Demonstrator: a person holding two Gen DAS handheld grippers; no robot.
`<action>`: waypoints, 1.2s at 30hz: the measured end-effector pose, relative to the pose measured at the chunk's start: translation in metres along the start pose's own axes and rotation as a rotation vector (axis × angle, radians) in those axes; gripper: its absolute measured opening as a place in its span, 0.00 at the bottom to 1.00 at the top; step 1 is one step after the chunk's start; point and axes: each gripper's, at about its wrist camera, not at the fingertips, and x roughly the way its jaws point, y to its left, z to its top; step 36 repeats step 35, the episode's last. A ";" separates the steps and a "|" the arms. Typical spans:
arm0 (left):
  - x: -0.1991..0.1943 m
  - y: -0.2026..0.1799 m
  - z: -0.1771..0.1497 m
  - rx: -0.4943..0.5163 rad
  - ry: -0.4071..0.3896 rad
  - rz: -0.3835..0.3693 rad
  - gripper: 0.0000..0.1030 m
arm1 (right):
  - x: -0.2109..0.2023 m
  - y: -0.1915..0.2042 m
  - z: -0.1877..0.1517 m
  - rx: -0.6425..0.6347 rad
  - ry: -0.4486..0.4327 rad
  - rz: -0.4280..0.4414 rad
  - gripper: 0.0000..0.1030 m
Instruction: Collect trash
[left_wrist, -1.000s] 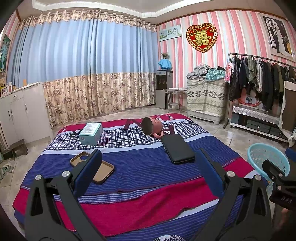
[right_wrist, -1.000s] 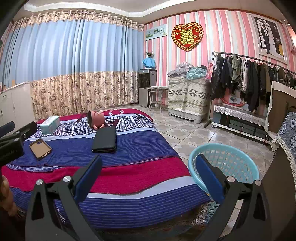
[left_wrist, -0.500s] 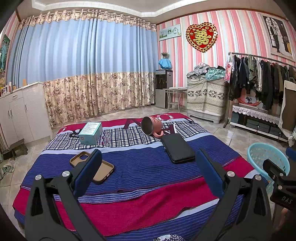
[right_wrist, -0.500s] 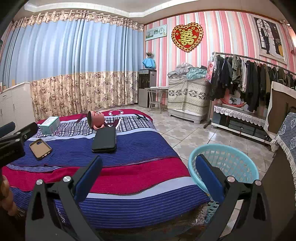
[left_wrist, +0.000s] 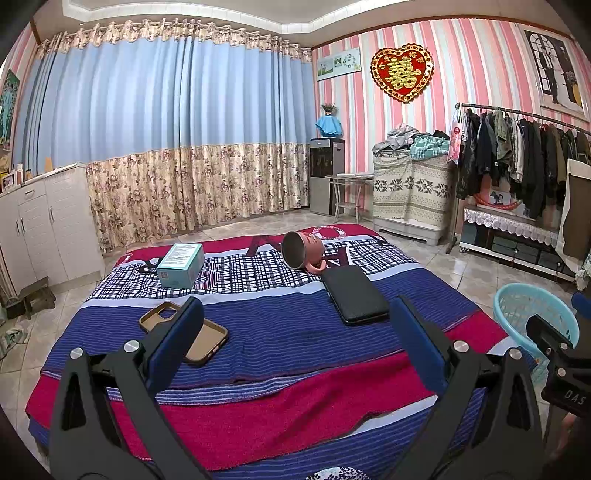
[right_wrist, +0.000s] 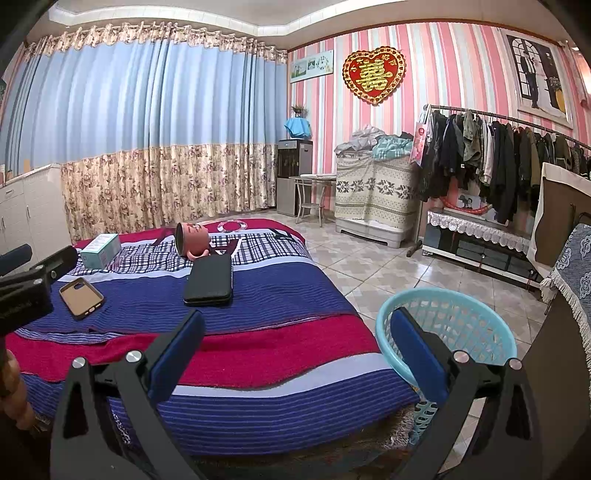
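A bed (left_wrist: 258, 325) covered in a striped blue, red and plaid blanket filled the middle of the room, with blue and floral curtains (left_wrist: 177, 147) behind it, white cabinets (left_wrist: 40, 229) to the left and a rack of dark clothes (right_wrist: 491, 162) along the pink striped wall on the right. Four things lay on the blanket, well apart from one another: a pale teal box (left_wrist: 181, 265) near the far left, a tan phone case (left_wrist: 183, 332) lying open side up closer in, a pink mug (left_wrist: 303, 250) tipped on its side with its dark mouth turned toward the cameras, and a flat black case (left_wrist: 354, 294) just in front of the mug. Nothing stood between the tools and these items. A light blue plastic basket (right_wrist: 476, 325) with a perforated wall sat on the tiled floor beside the bed's near right corner; from what showed of its inside, it looked bare.

The left tool (left_wrist: 295, 332) hovered above the near end of the bed, its blue-padded jaws spread wide and gripping nothing, the phone case just beyond its left finger. The right tool (right_wrist: 297, 345) hung over the bed's right corner, likewise spread wide and unloaded, its right finger overlapping the basket's rim in view. A hand (right_wrist: 14, 391) showed at the lower left edge of the right wrist view.
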 end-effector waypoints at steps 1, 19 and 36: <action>0.000 0.000 0.000 0.001 0.000 0.000 0.95 | 0.000 -0.001 0.000 0.001 0.000 0.001 0.95; 0.000 0.000 0.001 0.001 -0.001 0.001 0.95 | 0.000 -0.001 0.001 -0.002 -0.001 0.003 0.95; -0.001 -0.001 0.001 0.001 -0.001 0.001 0.95 | 0.000 -0.001 0.001 -0.003 -0.002 0.003 0.95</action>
